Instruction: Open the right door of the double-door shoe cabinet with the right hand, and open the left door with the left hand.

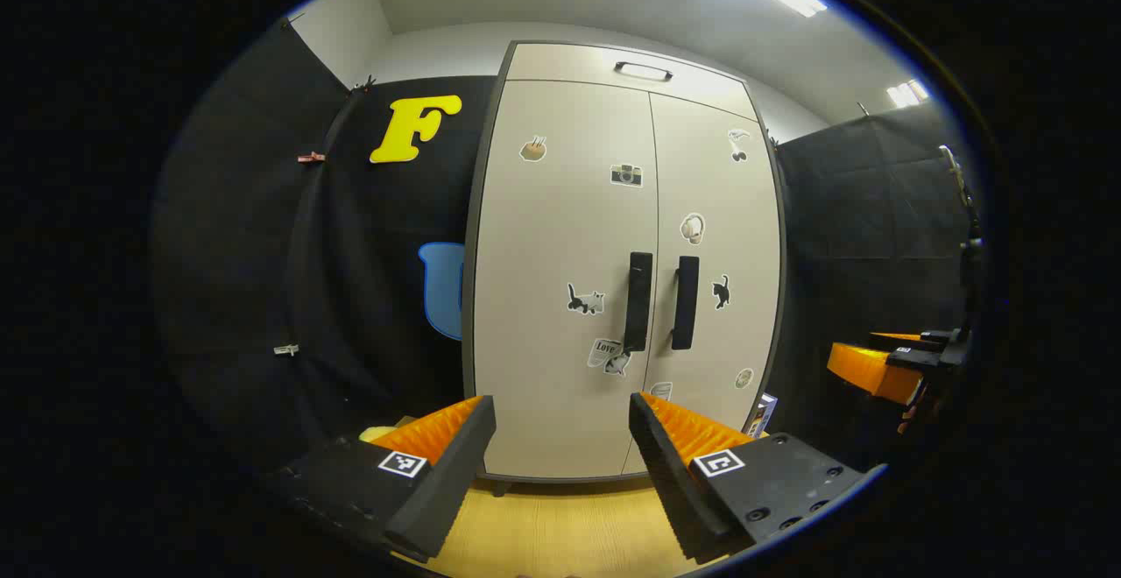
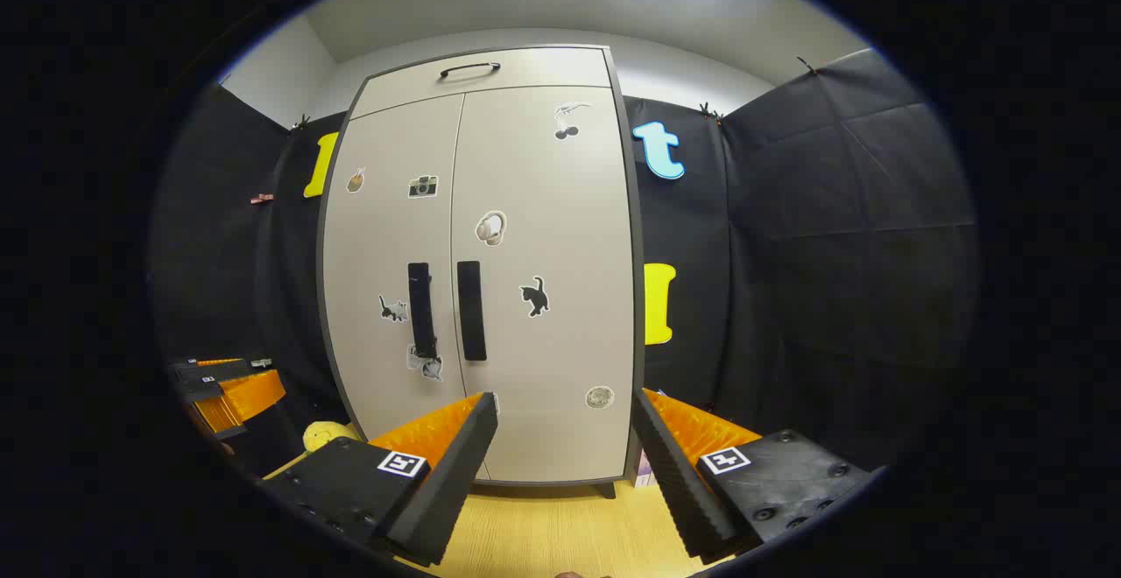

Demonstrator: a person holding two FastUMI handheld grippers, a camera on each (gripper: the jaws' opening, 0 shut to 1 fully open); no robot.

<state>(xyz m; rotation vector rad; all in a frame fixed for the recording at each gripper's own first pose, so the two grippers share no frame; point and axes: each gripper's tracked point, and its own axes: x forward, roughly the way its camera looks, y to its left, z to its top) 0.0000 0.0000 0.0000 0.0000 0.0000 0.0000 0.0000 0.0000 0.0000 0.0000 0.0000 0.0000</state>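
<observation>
A beige double-door shoe cabinet (image 1: pixel 560 236) (image 2: pixel 517 350) stands upright ahead with both doors closed and stickers on them. Two vertical black handles sit beside the centre seam: the left door's handle (image 1: pixel 638 300) (image 2: pixel 421 310) and the right door's handle (image 1: pixel 685 302) (image 2: pixel 470 309). In the left gripper view my left gripper (image 1: pixel 560 455) is open, well short of the cabinet and below the handles. In the right gripper view my right gripper (image 2: pixel 565 455) is open too, facing the right door's lower part, apart from it. Each gripper also appears at the other view's edge: the right gripper (image 1: pixel 911 359) and the left gripper (image 2: pixel 223 381).
The cabinet has a top panel with a horizontal black handle (image 1: pixel 644 71) (image 2: pixel 470 69). Black cloth walls (image 1: pixel 263 254) (image 2: pixel 832 254) flank it on both sides. A light wooden floor (image 1: pixel 560 530) (image 2: pixel 543 530) lies before it. A small yellow object (image 2: pixel 328 434) sits low at the left.
</observation>
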